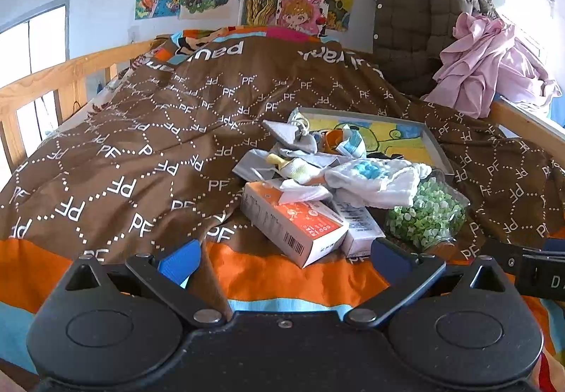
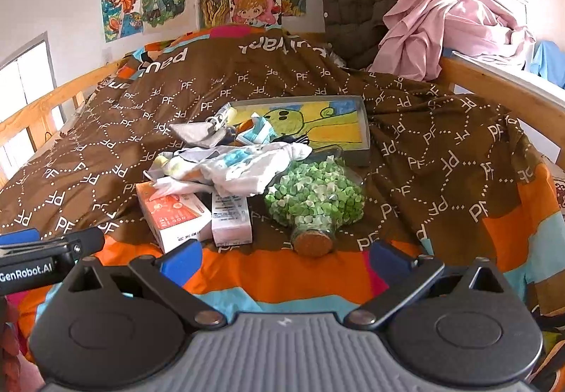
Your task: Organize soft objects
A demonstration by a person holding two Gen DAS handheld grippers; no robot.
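A heap of soft cloths lies on the brown bed cover: a white cloth with blue print (image 1: 374,180) (image 2: 247,166), a grey cloth (image 1: 293,137) (image 2: 199,132) and a pale yellow piece (image 1: 296,167). They rest partly on a shallow grey box lid with a painted picture (image 1: 399,141) (image 2: 317,123). My left gripper (image 1: 286,259) is open and empty, in front of the heap. My right gripper (image 2: 286,259) is open and empty, in front of the jar.
An orange-and-white carton (image 1: 293,224) (image 2: 169,215) and a white carton (image 1: 360,226) (image 2: 231,219) lie before the cloths. A corked glass jar of green paper stars (image 1: 427,212) (image 2: 314,201) lies on its side. Wooden bed rails (image 1: 53,81) (image 2: 494,77), a quilted coat (image 1: 420,14) and pink fabric (image 1: 491,63) border the bed.
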